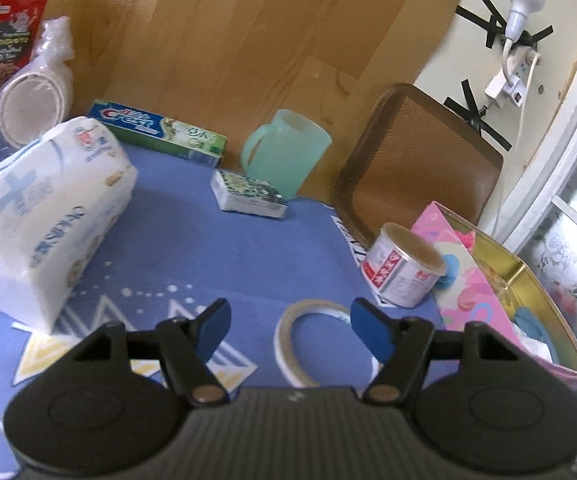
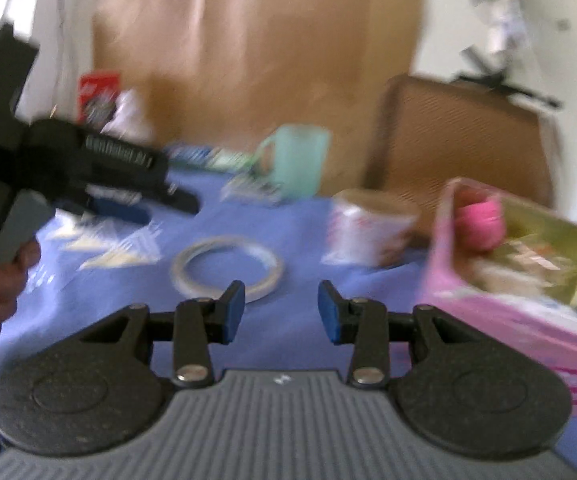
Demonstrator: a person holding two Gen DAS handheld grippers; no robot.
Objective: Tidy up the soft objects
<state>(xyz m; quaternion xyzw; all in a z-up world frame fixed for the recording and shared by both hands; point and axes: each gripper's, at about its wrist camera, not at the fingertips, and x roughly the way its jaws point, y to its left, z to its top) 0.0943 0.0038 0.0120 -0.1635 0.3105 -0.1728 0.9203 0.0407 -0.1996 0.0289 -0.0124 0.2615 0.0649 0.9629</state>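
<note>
1. Left wrist view: the left claw (image 1: 290,330) hangs half open and empty above the blue surface (image 1: 216,248), with the tape ring (image 1: 308,344) lying flat just ahead, between its fingertips.
2. The soft tissue pack (image 1: 48,216) lies ahead and well to the left of this claw; it looks like the next thing to collect.
3. To do that well, the claw should probably swing left, open wider, and pinch the pack across its narrow side so the wrapper does not slip.
4. The pink box (image 1: 500,280) stands open to the claw's right, a can (image 1: 402,266) just beside it; inside, blue fabric and something white show.
5. Right wrist view: the right claw (image 2: 281,312) is partly open, holding nothing; a pink soft thing (image 2: 480,220) sits in the box, ahead to its right.
</note>
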